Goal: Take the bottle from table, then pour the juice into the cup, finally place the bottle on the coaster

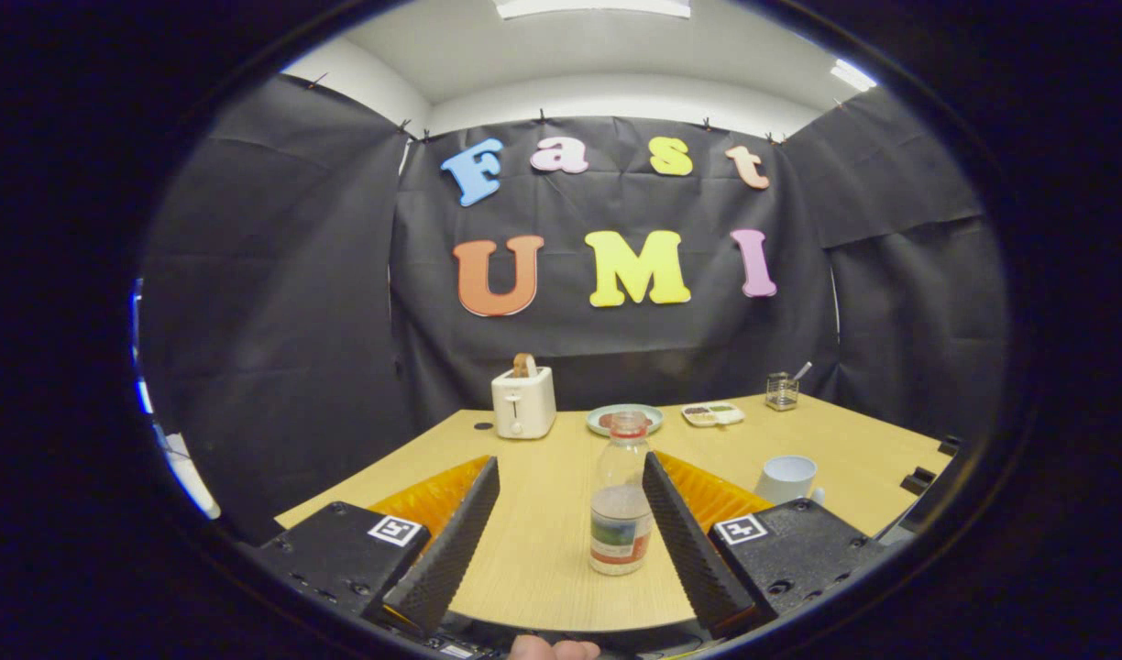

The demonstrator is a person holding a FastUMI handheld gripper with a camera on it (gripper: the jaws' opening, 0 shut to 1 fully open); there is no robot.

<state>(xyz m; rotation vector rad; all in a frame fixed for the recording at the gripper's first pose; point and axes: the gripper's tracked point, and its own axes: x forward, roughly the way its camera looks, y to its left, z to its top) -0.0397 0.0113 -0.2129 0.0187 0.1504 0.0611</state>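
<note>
1. While the gripper (570, 513) hangs low over the near end of the wooden table (543, 550), its two fingers (451, 541) stand spread wide apart, released, pressing on nothing.
2. One bottle (621, 495) stands upright on the table between the fingers, much nearer the right finger and seemingly just clear of it; whether they touch cannot be told. It is clear plastic with a red neck ring, and no cap can be made out.
3. One band label wraps the bottle's lower half, in red, green and white; its writing is too small to read.
4. One white cup (786, 478) stands to the right, just beyond the right finger, well apart from the bottle.
5. Far across the table there is one white toaster (522, 401) on the left, with a slice of bread (524, 365) poking out of its slot.
6. One pale round plate (607, 417) lies right of the toaster, directly behind the bottle, whose neck hides part of it.
7. One small white tray (712, 414) with dark and green bits lies further right.
8. One small glass jar (782, 391) with a utensil leaning in it stands at the far right.
9. One small dark disc (483, 425) lies left of the toaster.
10. One fingertip (552, 649) of the person shows at the gripper's near base.
</note>
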